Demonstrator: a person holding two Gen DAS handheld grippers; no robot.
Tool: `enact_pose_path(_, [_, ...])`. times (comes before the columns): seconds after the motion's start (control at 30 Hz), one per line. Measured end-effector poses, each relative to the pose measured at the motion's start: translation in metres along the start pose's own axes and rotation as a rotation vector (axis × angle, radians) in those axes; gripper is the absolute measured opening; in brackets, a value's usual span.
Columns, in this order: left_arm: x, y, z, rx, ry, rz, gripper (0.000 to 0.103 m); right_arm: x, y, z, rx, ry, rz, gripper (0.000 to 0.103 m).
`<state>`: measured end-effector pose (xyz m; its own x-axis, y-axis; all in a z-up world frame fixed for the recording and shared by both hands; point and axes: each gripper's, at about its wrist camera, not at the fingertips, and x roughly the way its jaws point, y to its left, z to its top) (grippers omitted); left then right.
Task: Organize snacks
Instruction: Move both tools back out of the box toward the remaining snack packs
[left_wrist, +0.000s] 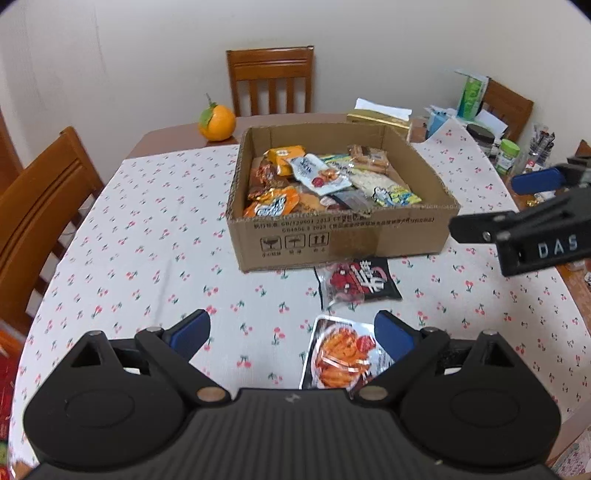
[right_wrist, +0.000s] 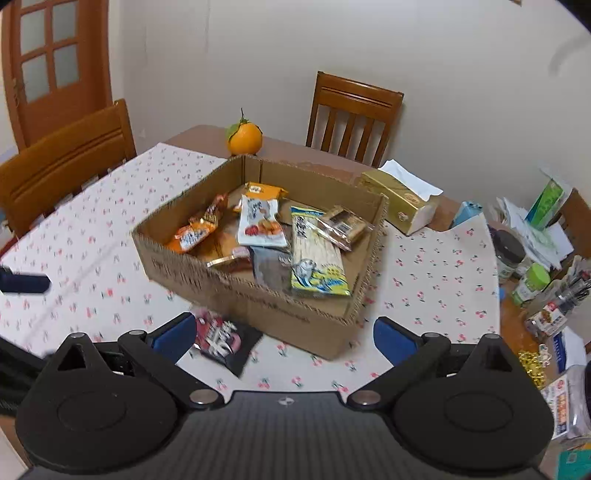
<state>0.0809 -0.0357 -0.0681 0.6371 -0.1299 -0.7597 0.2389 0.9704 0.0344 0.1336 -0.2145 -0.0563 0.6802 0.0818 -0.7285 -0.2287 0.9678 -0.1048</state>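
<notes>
While both pairs of tongs hang above the cloth-covered worktop (left_wrist: 147, 221), neither has hold of anything. The left tongs (left_wrist: 291, 338) stand wide apart, blue pads bare; the silver packet (left_wrist: 341, 356) printed with orange strips lies flat on the cloth below them, reaching up from about 6 o'clock toward the right pad, and whether that pad touches it cannot be told. The right tongs (right_wrist: 284, 338) are spread as wide as they go, with only cloth and a box corner showing between the pads. From the left wrist view the right tongs also show at 3 o'clock, side on, level with the box's right wall.

Just past the left pad of the right tongs, at about 8 o'clock of that view, lies a black and red packet (right_wrist: 223, 341), blurred, its far edge touching or just beside the near wall of the cardboard box (right_wrist: 258, 306). The left wrist view has the same packet (left_wrist: 356, 282) between the silver packet and the box (left_wrist: 332, 240).

The box sits open near the middle of the worktop and holds a loose heap of snack packets (left_wrist: 321, 177): orange ones at its 9 o'clock side, a white one in the middle, a long yellow one (right_wrist: 317, 258) toward 3 o'clock.

Beyond the box, at 11 o'clock, an orange fruit (left_wrist: 217, 123) with a leaf stands on bare wood. A tissue box (right_wrist: 400, 201) lies at 1 o'clock, and jars and papers (right_wrist: 528, 251) crowd the worktop edge at 3 o'clock. Wooden chairs (left_wrist: 271, 79) stand around.
</notes>
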Motion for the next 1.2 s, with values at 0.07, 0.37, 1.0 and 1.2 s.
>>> enact_pose_path(0.07, [-0.002,-0.002,-0.002,-0.006,0.021,0.033,0.095,-0.002,-0.003,-0.008,-0.006,0.004,0.012,0.103])
enact_pose_path(0.37, [-0.004,-0.002,-0.017,0.028,0.067,0.055,0.095,0.005,-0.005,-0.046,-0.012,0.058,0.028,0.103])
enact_pose_path(1.0, [0.036,0.088,-0.025,0.072,0.094,-0.088,0.095,0.076,0.079,-0.056,0.011,0.204,0.216,0.103])
enact_pose_path(1.2, [0.034,0.099,-0.029,0.047,0.090,-0.093,0.095,0.099,0.091,-0.045,-0.045,0.260,0.278,0.103])
